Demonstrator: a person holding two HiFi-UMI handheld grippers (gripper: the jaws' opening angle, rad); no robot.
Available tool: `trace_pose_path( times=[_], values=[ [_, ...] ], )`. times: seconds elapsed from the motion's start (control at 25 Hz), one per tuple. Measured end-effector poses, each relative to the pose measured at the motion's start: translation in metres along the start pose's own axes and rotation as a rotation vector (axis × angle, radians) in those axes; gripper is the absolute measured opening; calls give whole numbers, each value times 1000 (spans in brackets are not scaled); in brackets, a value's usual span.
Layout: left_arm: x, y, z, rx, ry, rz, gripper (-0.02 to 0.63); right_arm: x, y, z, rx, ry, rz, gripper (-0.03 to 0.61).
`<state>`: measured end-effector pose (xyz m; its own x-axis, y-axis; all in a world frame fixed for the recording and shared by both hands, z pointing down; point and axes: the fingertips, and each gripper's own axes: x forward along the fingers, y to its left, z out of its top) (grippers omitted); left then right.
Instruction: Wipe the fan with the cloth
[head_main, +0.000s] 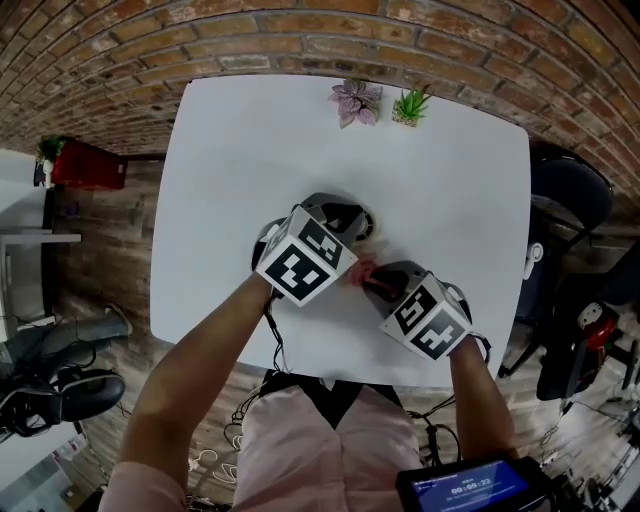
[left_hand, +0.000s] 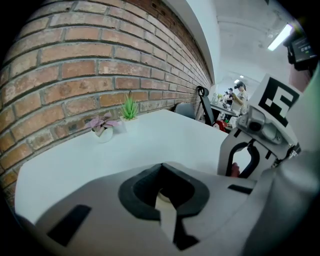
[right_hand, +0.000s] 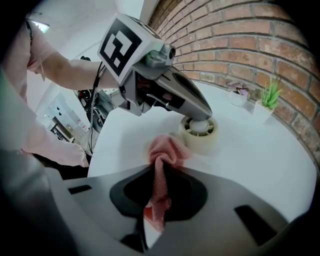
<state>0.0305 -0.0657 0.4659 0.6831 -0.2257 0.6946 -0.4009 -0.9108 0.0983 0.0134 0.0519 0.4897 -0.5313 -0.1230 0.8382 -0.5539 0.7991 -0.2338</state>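
Where the left gripper (right_hand: 201, 121) pinches, fan (right_hand: 197, 140) hub hides — cloth (right_hand: 167, 150) bunched.

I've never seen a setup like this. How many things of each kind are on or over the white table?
Potted plants: 2, pink-leaved plant and green plant
Fan: 1, the small round fan
Cloth: 1, the pink cloth
Handheld grippers: 2, left gripper and right gripper
Total: 6
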Motion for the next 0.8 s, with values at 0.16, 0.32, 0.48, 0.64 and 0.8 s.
trace_pose_path(
  times=[0.16,0.32,0.48,0.64,0.8],
  values=[
    [0,1,1,2,-4,1,11,0,13,-2,-24,20,28,38],
    [1,1,3,9,-13,0,11,2,23,-5,-29,21,45,38],
    [1,0,3,15,-12,0,11,3,30,-7,-38,25,56,38],
    [0,0,2,18,5,-1,10,2,45,-2,-35,20,94,38],
    [0,0,1,16,8,3,11,8,59,-5,-34,12,123,38]
  ],
)
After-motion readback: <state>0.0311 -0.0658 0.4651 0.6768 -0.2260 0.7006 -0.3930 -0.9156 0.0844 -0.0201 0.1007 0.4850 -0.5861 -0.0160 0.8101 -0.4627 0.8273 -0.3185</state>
